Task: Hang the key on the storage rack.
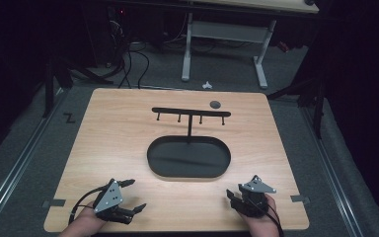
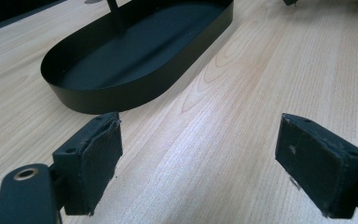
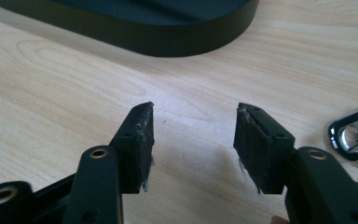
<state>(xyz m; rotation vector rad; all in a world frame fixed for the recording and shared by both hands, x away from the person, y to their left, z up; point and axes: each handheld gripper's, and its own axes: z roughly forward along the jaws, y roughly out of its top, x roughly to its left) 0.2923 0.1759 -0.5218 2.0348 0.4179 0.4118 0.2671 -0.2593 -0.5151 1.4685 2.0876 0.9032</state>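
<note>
A black oval tray (image 1: 151, 163) lies mid-table, and a T-shaped black stand (image 1: 190, 112) with several small hooks rises from its far rim. My left gripper (image 1: 136, 194) rests near the front left edge with its jaws wide open and nothing between them. In the left gripper view it (image 2: 200, 140) faces the tray's wall (image 2: 121, 98) and the stand's post (image 2: 116, 18). My right gripper (image 1: 234, 195) sits at the front right, open and empty. In the right gripper view it (image 3: 193, 135) points at the tray (image 3: 168, 42), with a small silver and black metal clasp (image 3: 352, 137) on the wood just to its right.
A small dark round disc (image 1: 215, 104) lies near the table's far edge, behind the stand. Bare wood surrounds the tray on all sides. Beyond the table are a white desk frame (image 1: 187, 49), cables on the floor and dark stands.
</note>
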